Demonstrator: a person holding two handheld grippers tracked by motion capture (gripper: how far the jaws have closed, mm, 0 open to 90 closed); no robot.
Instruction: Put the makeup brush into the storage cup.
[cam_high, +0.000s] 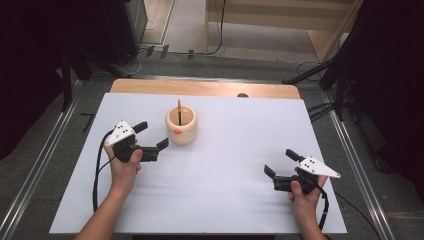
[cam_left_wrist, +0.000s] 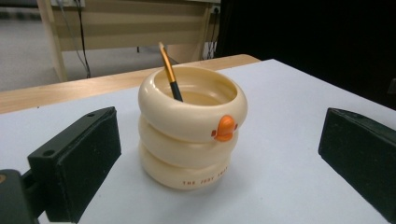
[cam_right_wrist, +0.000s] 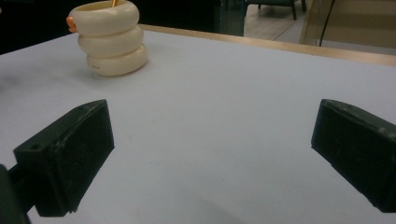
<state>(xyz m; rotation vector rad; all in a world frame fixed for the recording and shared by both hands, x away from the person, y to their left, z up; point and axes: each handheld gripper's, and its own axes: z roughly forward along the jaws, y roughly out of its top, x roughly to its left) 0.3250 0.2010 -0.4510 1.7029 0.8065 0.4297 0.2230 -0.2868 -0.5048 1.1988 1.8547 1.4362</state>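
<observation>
- a table (cam_high: 210, 185) with a white top and a bare wooden strip along its far edge stands on a grey floor, with dark stands and loose cables behind it.
- a cream holder (cam_high: 181, 125), shaped like three stacked rings with a small orange knob on its near side, sits left of centre toward the far half of the table.
- a pencil (cam_high: 179, 111) stands inside the holder, leaning against its rim with the tip poking above it.
- the left claw (cam_high: 150, 135), held in the person's left hand (cam_high: 123, 167), sits just left of the holder with its jaws spread wide and nothing between them; its far jaw tip is close to the holder but apart from it.
- in the left gripper view the holder (cam_left_wrist: 193, 126) lies straight ahead between the two black jaws.
- the right claw (cam_high: 280, 162), held in the right hand (cam_high: 304, 197), is near the right front of the table, well apart from the holder, jaws wide and empty.
- in the right gripper view the holder (cam_right_wrist: 109, 39) is far off at upper left.
</observation>
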